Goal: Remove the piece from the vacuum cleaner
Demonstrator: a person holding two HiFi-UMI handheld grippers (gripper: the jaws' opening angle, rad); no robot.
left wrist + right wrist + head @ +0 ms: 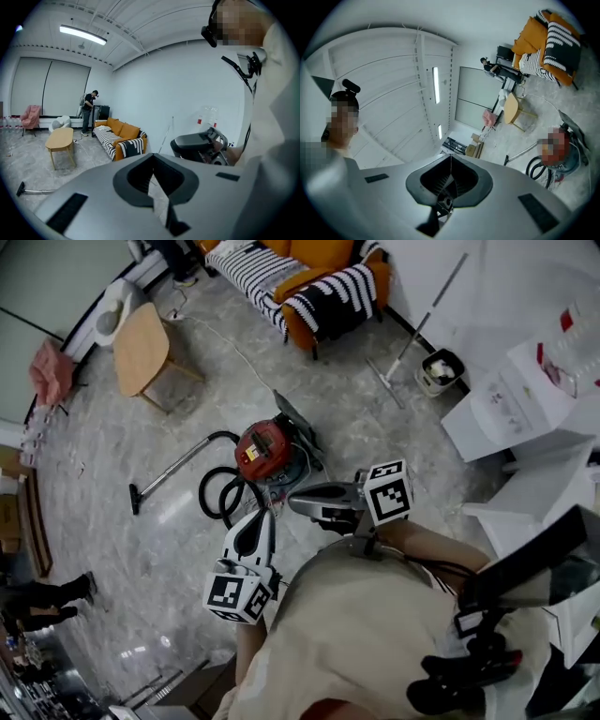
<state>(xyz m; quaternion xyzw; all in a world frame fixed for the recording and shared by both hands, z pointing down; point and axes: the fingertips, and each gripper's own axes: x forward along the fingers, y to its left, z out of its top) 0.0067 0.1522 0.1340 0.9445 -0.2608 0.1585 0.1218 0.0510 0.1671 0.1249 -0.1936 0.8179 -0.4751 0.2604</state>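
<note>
Approach: left gripper and right gripper, jaws pressed together, empty, hang short of the red canister vacuum cleaner ahead; next they must spread to grasp its piece.

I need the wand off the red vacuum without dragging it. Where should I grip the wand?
Probably the wand mid-length, on its bare metal tube, from above, jaws across it: it lies flat on the floor, slim and straight, clear of the hose loops by the vacuum.
</note>
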